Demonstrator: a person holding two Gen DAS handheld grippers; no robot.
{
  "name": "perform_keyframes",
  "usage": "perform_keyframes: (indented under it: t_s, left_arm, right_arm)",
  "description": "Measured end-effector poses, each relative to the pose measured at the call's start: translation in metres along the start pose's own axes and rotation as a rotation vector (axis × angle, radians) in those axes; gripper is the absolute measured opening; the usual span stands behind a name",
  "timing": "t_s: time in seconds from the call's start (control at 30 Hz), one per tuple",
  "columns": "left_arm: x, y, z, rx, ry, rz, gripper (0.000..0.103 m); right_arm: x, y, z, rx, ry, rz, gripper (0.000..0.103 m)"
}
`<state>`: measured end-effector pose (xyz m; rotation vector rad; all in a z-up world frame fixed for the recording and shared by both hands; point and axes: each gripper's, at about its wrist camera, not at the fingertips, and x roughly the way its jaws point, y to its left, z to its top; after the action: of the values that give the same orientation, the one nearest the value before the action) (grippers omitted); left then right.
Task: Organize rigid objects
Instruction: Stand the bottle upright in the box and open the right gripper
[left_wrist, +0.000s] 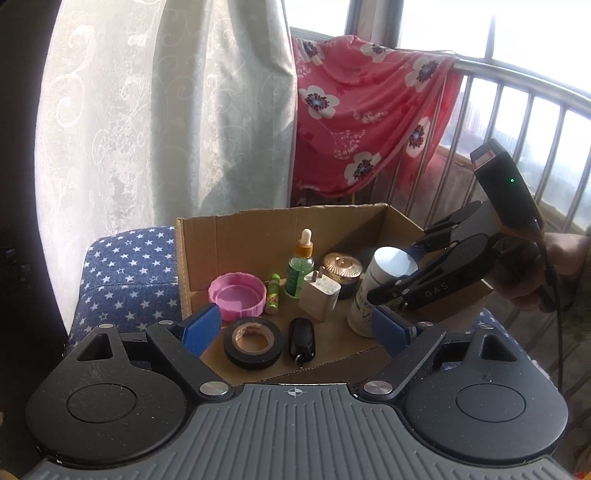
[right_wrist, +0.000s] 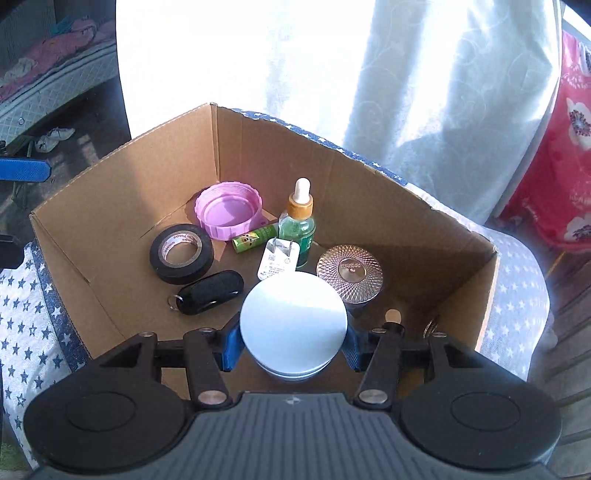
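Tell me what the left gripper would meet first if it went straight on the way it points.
Probably the black tape roll, lying flat on the box floor just ahead, between the open fingers of the left gripper. The black key fob lies beside it; depth is hard to judge.

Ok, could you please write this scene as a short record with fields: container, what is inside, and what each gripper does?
container: open cardboard box on star-print fabric
inside: pink lid, black tape roll, black key fob, white charger plug, dropper bottle, small green tube, copper-lidded jar
right gripper: closed on white bottle
left gripper: open, holds nothing
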<state>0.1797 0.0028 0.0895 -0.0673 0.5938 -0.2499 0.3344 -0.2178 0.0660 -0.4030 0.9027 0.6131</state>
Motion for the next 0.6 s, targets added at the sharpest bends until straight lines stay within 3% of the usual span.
perform_keyframes:
  t_s: [0.13, 0.37, 0.5, 0.6]
  left_arm:
    - [0.020, -0.017, -0.003, 0.015, 0.049, -0.062, 0.089]
    - [0.039, -0.035, -0.002, 0.034, 0.085, -0.055, 0.089]
    - [0.042, -0.040, -0.002, 0.050, 0.087, -0.039, 0.089]
    - [0.040, -0.043, -0.002, 0.051, 0.087, -0.028, 0.089]
  right_arm:
    - [0.004, 0.001, -0.003, 0.021, -0.002, -0.013, 0.055]
    - [0.002, -0.001, -0.003, 0.065, 0.009, -0.028, 0.057]
    - [-0.007, -0.004, -0.005, 0.097, -0.028, -0.020, 0.071]
    - [-0.014, -0.005, -0.007, 0.118, -0.047, -0.013, 0.075]
